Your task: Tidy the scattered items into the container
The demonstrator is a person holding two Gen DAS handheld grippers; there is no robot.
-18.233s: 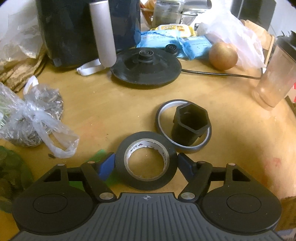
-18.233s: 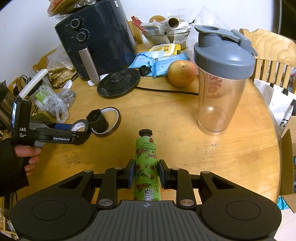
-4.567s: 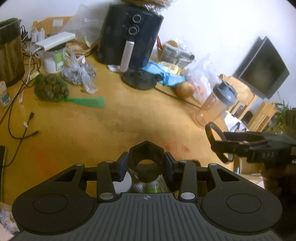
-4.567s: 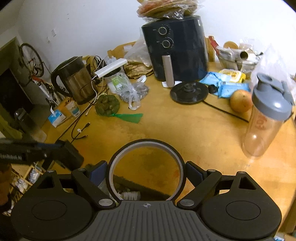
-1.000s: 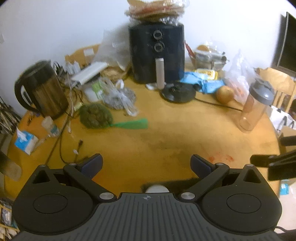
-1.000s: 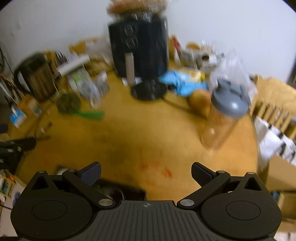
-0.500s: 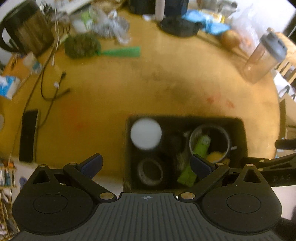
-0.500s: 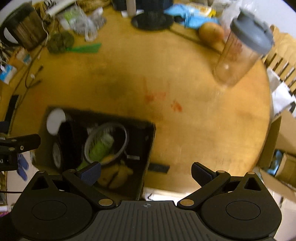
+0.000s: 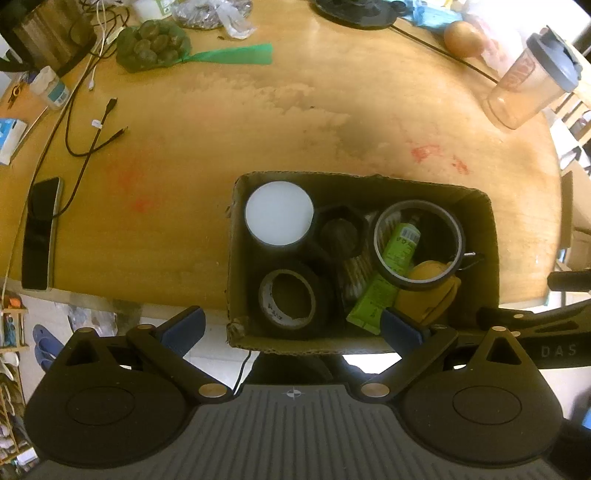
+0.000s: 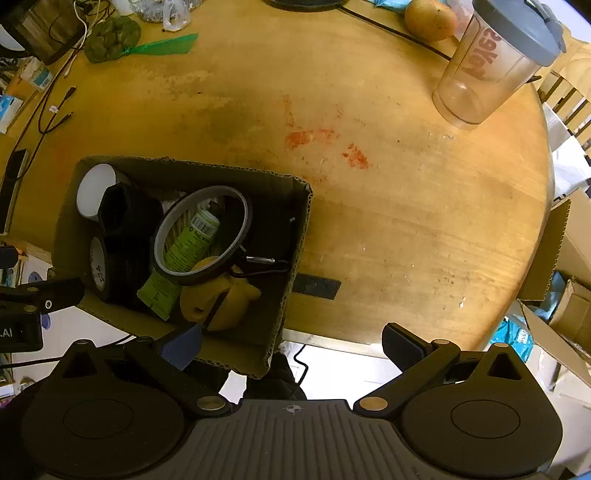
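Observation:
A cardboard box (image 9: 236,258) sits at the near edge of the round wooden table (image 9: 221,122); it also shows in the right wrist view (image 10: 295,243). Inside lie a black tape roll (image 9: 291,299), a white-lidded jar (image 9: 279,213), a black hexagonal cap (image 9: 340,232), a thin tape ring (image 9: 458,240), a green tube (image 9: 384,280) and a yellow object (image 9: 428,291). My left gripper (image 9: 291,328) is open and empty above the box's near side. My right gripper (image 10: 291,341) is open and empty above the box's right near corner.
A shaker bottle (image 10: 491,62), an apple (image 10: 430,14), a green net bag (image 9: 155,40), cables (image 9: 85,129) and a phone (image 9: 38,232) lie on the table. A black strip (image 10: 317,286) lies right of the box. Cardboard boxes (image 10: 561,295) stand on the floor at right.
Both grippers have tilted from looking across the table to looking straight down over the box. Both stay open and empty.

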